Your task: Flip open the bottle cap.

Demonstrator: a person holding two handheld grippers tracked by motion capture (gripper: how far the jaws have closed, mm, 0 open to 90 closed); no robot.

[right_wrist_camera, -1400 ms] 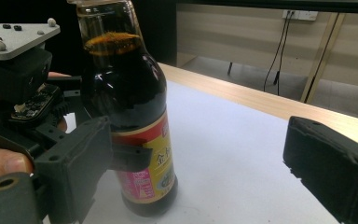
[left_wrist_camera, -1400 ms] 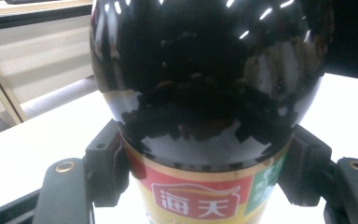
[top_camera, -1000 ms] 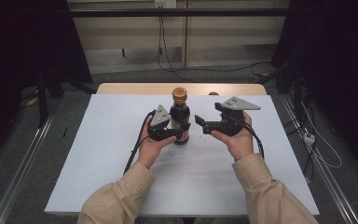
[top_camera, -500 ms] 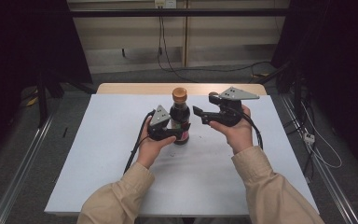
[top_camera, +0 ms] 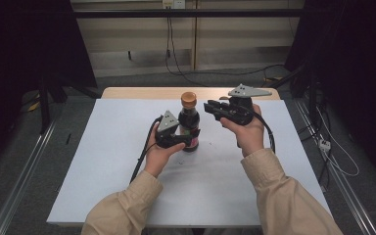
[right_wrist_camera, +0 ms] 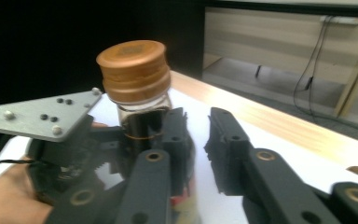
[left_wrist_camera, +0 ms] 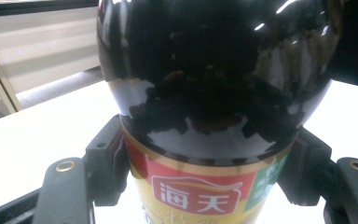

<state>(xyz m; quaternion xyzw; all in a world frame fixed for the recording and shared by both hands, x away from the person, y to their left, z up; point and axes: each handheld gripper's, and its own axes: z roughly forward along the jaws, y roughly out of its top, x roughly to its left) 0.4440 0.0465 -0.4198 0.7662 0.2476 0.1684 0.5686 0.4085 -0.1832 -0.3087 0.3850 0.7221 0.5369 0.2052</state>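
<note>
A dark glass sauce bottle [top_camera: 189,123] with a brown cap [top_camera: 188,99] and a red-and-yellow label stands upright on the white table [top_camera: 254,186]. My left gripper [top_camera: 190,139] is shut on its lower body at the label; in the left gripper view both pads press the bottle [left_wrist_camera: 214,93]. My right gripper [top_camera: 207,106] hovers at cap height just right of the bottle. Its jaws have just been closing and now stand with a narrow gap and nothing between them. In the right gripper view the cap [right_wrist_camera: 134,70] lies left of and beyond the jaw tips [right_wrist_camera: 198,116].
A wooden strip [top_camera: 137,93] runs along the table's far edge. Behind it are a pale wall panel, hanging cables [top_camera: 169,44] and dark curtains. Cables also lie on the floor at the right [top_camera: 333,152]. The person's beige sleeves come in from the bottom.
The right gripper has risen from the bottle's shoulder to cap height, and its wide jaws have closed to a narrow gap. The left gripper and the bottle have not moved.
</note>
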